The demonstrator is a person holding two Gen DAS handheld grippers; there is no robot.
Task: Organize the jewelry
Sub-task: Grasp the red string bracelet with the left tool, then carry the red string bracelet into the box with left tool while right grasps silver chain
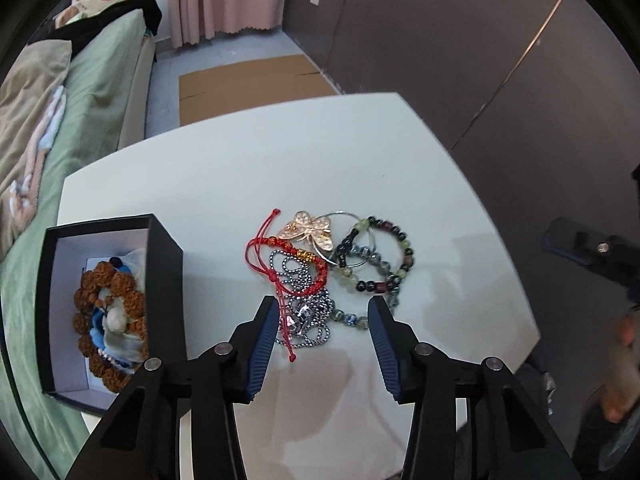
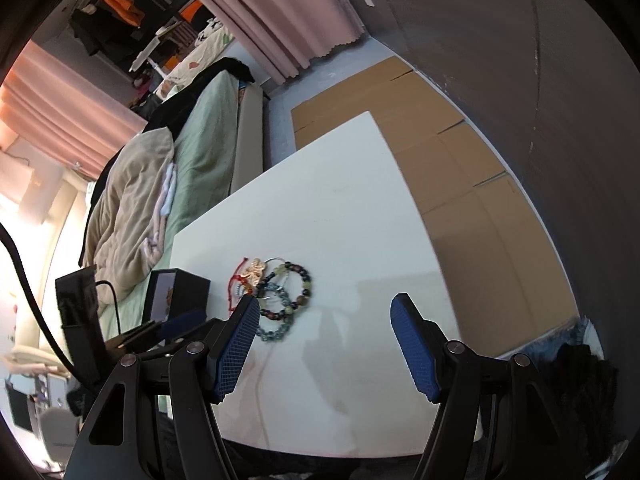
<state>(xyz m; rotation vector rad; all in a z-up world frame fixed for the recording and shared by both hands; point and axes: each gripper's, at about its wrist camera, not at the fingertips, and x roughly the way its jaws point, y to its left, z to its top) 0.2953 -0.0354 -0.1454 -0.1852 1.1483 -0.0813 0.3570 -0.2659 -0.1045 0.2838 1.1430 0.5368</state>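
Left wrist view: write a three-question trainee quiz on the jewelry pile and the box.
1. True or false: the black box already holds a brown bead bracelet.
2. What lies between the left gripper jaws: A) red cord bracelet, B) silver ball chain, C) butterfly brooch?
3. Fill in: the pile rests on a white ____.

Key: 1 true; 2 B; 3 table.

In the box (image 1: pixel 164 280) at nine o'clock, brown beads (image 1: pixel 120 288) hide what lies beneath; at three o'clock, a hand (image 1: pixel 624 364) is blurred and edge-cut.
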